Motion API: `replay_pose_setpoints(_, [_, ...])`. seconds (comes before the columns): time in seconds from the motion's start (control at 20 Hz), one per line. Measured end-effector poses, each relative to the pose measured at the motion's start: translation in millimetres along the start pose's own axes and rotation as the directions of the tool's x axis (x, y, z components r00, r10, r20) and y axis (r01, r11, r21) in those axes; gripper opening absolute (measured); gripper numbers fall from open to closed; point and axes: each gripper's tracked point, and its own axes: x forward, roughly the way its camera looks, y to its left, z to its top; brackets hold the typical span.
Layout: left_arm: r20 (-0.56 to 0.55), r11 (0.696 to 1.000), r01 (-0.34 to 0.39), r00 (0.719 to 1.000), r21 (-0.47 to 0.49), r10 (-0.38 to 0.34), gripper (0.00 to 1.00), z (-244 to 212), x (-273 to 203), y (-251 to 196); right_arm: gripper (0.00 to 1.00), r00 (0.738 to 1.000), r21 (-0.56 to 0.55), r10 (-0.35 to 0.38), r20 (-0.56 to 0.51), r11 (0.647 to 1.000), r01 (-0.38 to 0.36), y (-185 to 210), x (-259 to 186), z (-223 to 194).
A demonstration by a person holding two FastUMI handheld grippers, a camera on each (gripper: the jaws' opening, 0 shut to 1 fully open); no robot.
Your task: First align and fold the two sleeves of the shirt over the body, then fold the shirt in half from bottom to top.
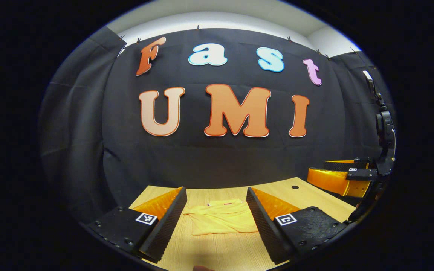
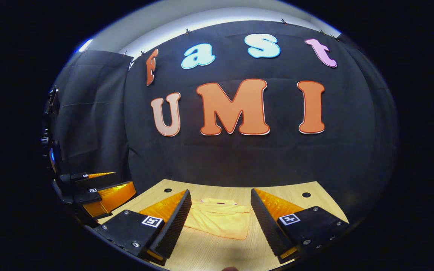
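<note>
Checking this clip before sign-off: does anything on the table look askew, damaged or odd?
Nothing stands out. The yellow collared shirt lies in a compact shape on the light wooden table, with some creases. Both grippers, left and right, are open, apart from it.

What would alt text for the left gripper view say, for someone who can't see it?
A yellow shirt lies on a light wooden table, seen between the open fingers of the left gripper, which is held above the table in front of it. The right gripper shows at the right edge, also held above the table.
</note>
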Motion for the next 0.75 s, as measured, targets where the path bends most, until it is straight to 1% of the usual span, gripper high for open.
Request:
replay_pose_setpoints(0.15, [0.03,1.0,-0.005,1.0,0.027,0.004,0.98,-4,-24,-9,0.96,0.999,-0.002,0.02,0.027,1.0,-0.02,6,-14,-3])
replay_pose_setpoints(0.35, [0.055,0.999,0.0,0.998,0.042,-0.002,0.98,-8,-41,-19,0.96,0.998,0.001,0.018,0.053,1.0,-0.018,6,-26,-3])
replay_pose_setpoints(0.55, [0.041,0.998,0.018,0.999,0.056,-0.02,0.98,-13,-40,-16,0.96,0.998,-0.004,0.0,0.055,1.0,0.0,3,-30,-9])
replay_pose_setpoints(0.65, [0.061,0.998,0.016,0.998,0.064,-0.02,0.96,-12,-41,-15,0.96,0.998,-0.004,-0.015,0.057,1.0,0.015,3,-29,-9])
replay_pose_setpoints(0.7, [0.052,0.998,0.011,0.999,0.067,-0.015,0.98,-15,-43,-12,0.96,0.998,0.001,-0.024,0.051,1.0,0.024,3,-28,-9])
replay_pose_setpoints(0.75, [0.042,0.998,0.007,0.999,0.068,-0.01,0.98,-18,-44,-7,1.0,0.998,0.008,-0.019,0.053,1.0,0.018,7,-28,-9])
